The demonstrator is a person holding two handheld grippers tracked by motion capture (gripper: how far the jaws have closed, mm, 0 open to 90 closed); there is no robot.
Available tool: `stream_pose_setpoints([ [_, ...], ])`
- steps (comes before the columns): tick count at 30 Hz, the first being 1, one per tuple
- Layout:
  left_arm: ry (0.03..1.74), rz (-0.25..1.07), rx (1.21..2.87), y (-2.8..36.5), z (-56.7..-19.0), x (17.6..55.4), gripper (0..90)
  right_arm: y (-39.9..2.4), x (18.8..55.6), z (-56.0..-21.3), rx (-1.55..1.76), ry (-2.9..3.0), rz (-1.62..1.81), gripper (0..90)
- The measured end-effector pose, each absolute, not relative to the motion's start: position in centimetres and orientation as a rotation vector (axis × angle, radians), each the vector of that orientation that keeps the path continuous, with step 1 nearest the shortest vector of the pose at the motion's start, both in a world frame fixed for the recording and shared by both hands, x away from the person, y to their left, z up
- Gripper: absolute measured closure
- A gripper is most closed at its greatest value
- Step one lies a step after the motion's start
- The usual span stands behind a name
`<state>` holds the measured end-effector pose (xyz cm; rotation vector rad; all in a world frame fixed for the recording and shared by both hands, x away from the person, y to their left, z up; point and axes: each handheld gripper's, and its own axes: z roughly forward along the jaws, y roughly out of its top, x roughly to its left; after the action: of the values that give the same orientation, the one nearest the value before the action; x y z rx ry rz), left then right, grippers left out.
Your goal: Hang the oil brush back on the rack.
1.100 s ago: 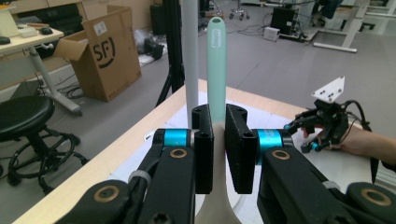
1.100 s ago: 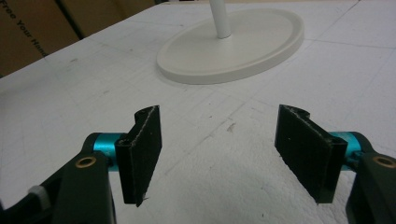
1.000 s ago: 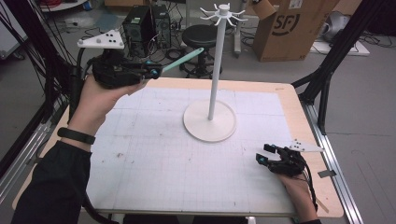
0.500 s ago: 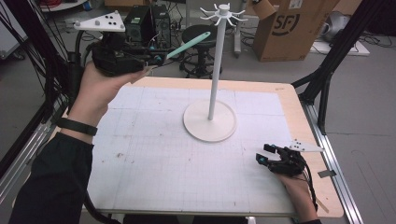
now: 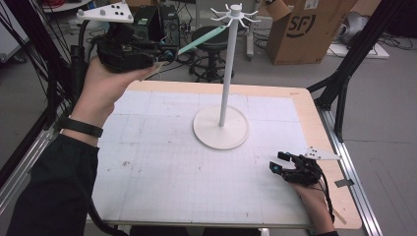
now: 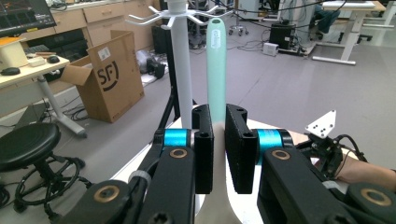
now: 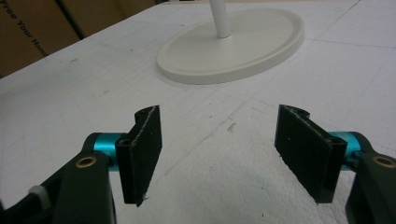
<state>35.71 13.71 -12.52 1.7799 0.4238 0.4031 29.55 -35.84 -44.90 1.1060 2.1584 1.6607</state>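
Note:
A white stand (image 5: 226, 78) with a round base (image 5: 220, 129) rises from the middle of the table, with a ring of small hooks (image 5: 235, 12) at its top. My left gripper (image 5: 166, 53) is raised at the far left, shut on a mint-green utensil (image 5: 202, 38) whose long handle points toward the hooks. In the left gripper view the handle (image 6: 216, 65) stands up between the pads (image 6: 204, 144), its tip beside the stand's pole (image 6: 181, 60) just under the hooks. My right gripper (image 5: 278, 165) rests open at the front right with nothing between its fingers (image 7: 144, 149).
A white gridded mat (image 5: 162, 167) covers the wooden table. Behind the table are a black stool (image 5: 212, 38) and a cardboard box (image 5: 301, 30). A black frame leg (image 5: 344, 73) slants at the right edge. The stand's base (image 7: 233, 42) lies ahead of the right gripper.
My left gripper has risen with the utensil, bringing the handle's tip up closer to the hooks. The right gripper has stayed where it was.

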Motion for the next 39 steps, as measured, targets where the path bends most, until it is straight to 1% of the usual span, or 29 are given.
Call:
stream_pose_setpoints([
  [39, 0.451, 0.448, 1.826, 12.2, -13.2, 37.1, 82.0, -35.8, 29.6, -44.9, 1.103, 2.159, 1.661, 31.6],
])
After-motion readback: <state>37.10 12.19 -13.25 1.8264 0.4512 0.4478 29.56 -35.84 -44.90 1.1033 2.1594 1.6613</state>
